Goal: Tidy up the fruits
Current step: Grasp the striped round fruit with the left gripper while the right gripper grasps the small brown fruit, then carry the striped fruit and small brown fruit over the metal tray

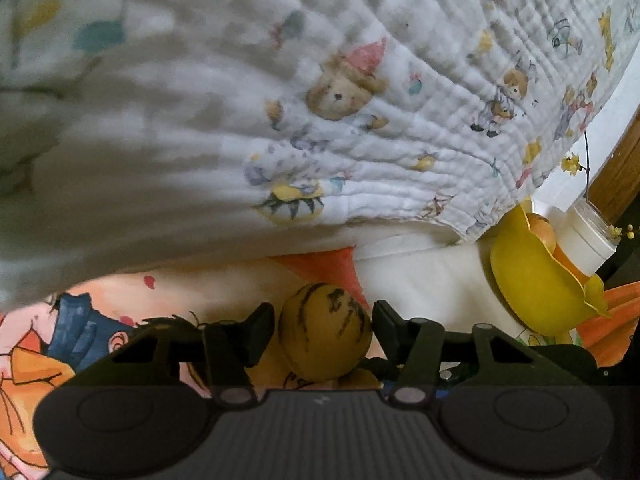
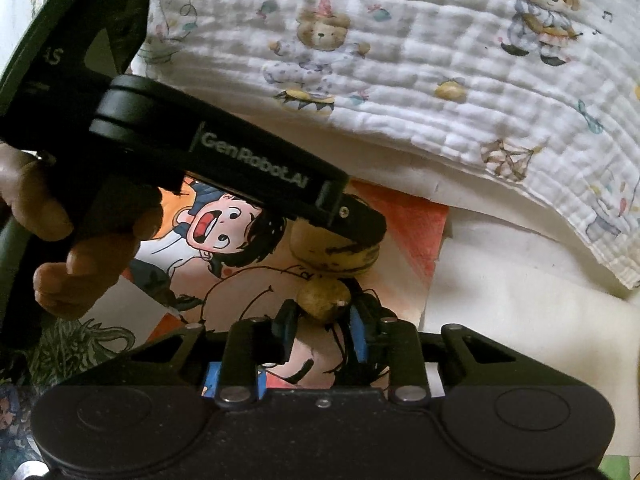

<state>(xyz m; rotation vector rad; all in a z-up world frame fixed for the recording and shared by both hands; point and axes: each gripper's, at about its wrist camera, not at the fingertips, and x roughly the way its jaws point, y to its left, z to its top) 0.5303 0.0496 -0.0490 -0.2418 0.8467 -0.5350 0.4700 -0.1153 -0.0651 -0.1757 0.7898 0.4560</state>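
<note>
A yellow round fruit with dark streaks lies on a cartoon-printed sheet. My left gripper is shut on it, one finger on each side. In the right wrist view the same fruit sits under the left gripper's finger. A small brownish-yellow fruit lies just in front of it, between the fingers of my right gripper, which close on its sides. A yellow bowl holding an orange-brown fruit stands at the right.
A white blanket with teddy-bear print hangs over the far side, close above the fruit. A white jar with a yellow flower sprig stands behind the bowl. A person's hand holds the left gripper. A white table surface lies to the right.
</note>
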